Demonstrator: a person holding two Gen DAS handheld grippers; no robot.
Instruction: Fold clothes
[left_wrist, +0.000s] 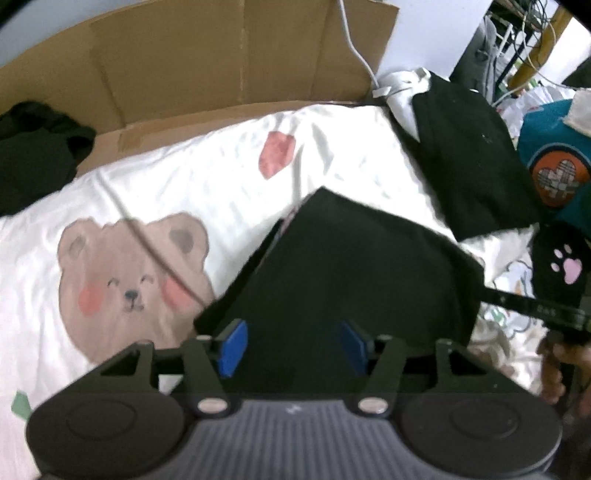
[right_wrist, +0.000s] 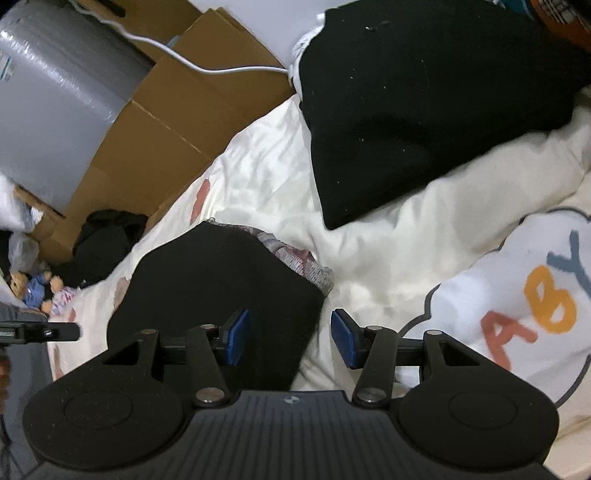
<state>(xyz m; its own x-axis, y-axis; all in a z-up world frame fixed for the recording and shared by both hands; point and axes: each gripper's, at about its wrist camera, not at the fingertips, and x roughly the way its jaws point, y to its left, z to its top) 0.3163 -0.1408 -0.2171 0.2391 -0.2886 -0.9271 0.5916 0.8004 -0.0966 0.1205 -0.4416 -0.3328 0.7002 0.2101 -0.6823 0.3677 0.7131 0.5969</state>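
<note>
A folded black garment (left_wrist: 351, 266) lies on a white bed sheet printed with a bear (left_wrist: 129, 273). My left gripper (left_wrist: 293, 347) hangs over the garment's near part, open, its blue pads apart and pressing on nothing. In the right wrist view the same garment (right_wrist: 214, 288) shows a grey and pink patterned lining (right_wrist: 295, 258) at its far edge. My right gripper (right_wrist: 290, 338) is open over the garment's right edge, one pad above the cloth and the other above the sheet (right_wrist: 369, 229). A second, larger black garment (right_wrist: 424, 110) lies farther back.
Flattened cardboard (left_wrist: 221, 62) stands behind the bed, with a white cable (right_wrist: 203, 66) across it. A dark heap of clothes (left_wrist: 33, 147) lies at the left. At the right are a teal item (left_wrist: 554, 158) and a black paw-print plush (left_wrist: 561, 262). A lettered white cushion (right_wrist: 517, 302) lies near my right gripper.
</note>
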